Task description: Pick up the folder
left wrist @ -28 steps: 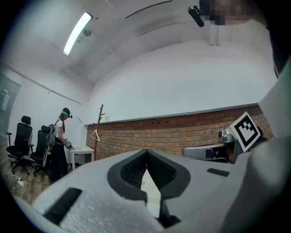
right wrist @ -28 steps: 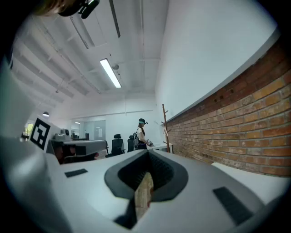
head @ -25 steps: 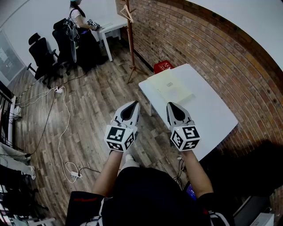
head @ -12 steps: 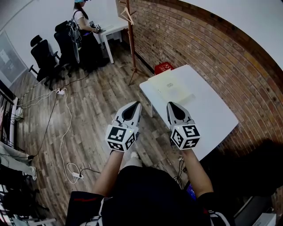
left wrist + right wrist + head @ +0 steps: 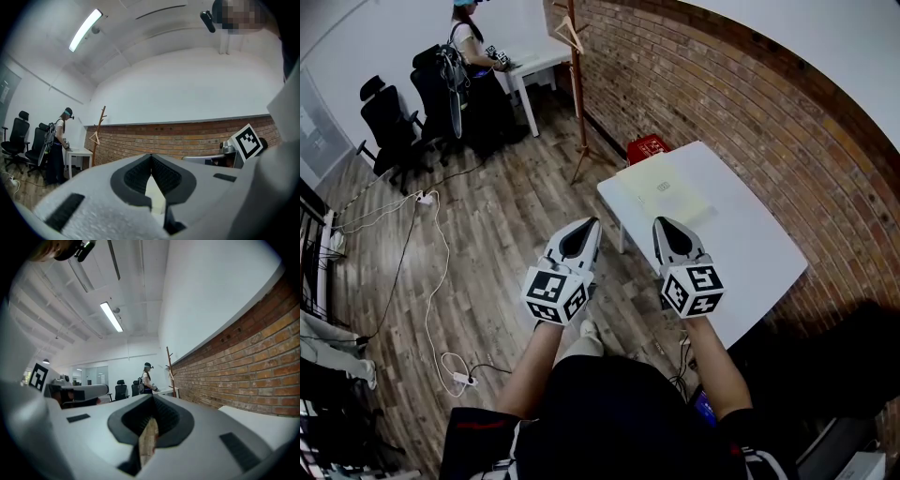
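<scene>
A pale yellow folder (image 5: 664, 189) lies flat on the far left part of a white table (image 5: 741, 244), with a white sheet on top of it. Both grippers are held level in front of the person, short of the folder. My left gripper (image 5: 584, 225) hangs over the wooden floor, left of the table, jaws shut with nothing in them. My right gripper (image 5: 664, 226) is over the table's near left edge, also shut and empty. In the left gripper view (image 5: 151, 157) and the right gripper view (image 5: 152, 398) the jaw tips meet.
A brick wall (image 5: 750, 103) runs behind the table. A red box (image 5: 647, 145) sits on the floor by the table's far end, beside a wooden coat stand (image 5: 577, 84). A person stands at a far white desk (image 5: 534, 61). Office chairs (image 5: 389, 122) and cables (image 5: 431, 262) lie to the left.
The view has shifted slightly, so the table and folder sit a little further right. Both grippers stay shut and in the same pose.
</scene>
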{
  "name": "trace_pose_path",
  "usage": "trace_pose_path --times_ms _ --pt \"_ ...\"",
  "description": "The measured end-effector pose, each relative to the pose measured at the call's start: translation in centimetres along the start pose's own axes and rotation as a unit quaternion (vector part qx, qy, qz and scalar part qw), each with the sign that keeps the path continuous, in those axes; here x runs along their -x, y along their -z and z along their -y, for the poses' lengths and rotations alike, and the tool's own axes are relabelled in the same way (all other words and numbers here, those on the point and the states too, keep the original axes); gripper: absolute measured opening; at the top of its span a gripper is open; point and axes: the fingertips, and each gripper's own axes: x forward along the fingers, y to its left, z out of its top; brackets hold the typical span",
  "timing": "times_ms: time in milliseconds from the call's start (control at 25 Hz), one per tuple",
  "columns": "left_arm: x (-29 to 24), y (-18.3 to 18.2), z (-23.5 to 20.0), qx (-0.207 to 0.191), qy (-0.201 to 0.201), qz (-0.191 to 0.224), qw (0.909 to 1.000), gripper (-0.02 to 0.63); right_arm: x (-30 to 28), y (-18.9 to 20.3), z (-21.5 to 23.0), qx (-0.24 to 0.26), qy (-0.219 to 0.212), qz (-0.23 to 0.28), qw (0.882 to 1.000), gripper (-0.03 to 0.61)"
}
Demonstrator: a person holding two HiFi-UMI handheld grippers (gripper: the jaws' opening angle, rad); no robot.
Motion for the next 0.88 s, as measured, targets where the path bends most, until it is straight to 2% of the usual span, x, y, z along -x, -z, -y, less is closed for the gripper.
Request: trace_pose_path --times_ms 600,880 --pt "-4.0 0.6 -6.5 0.017 -0.006 -0.001 0.9998 0.020 -7.4 0.7 0.9 0.007 -0.005 -0.020 1.000 0.028" --pt "-6.6 -0.7 -9.8 0.031 0.001 0.010 0.9995 0.020 -11.5 -0.5 1.7 0.012 -0.004 -0.023 1.000 0.028"
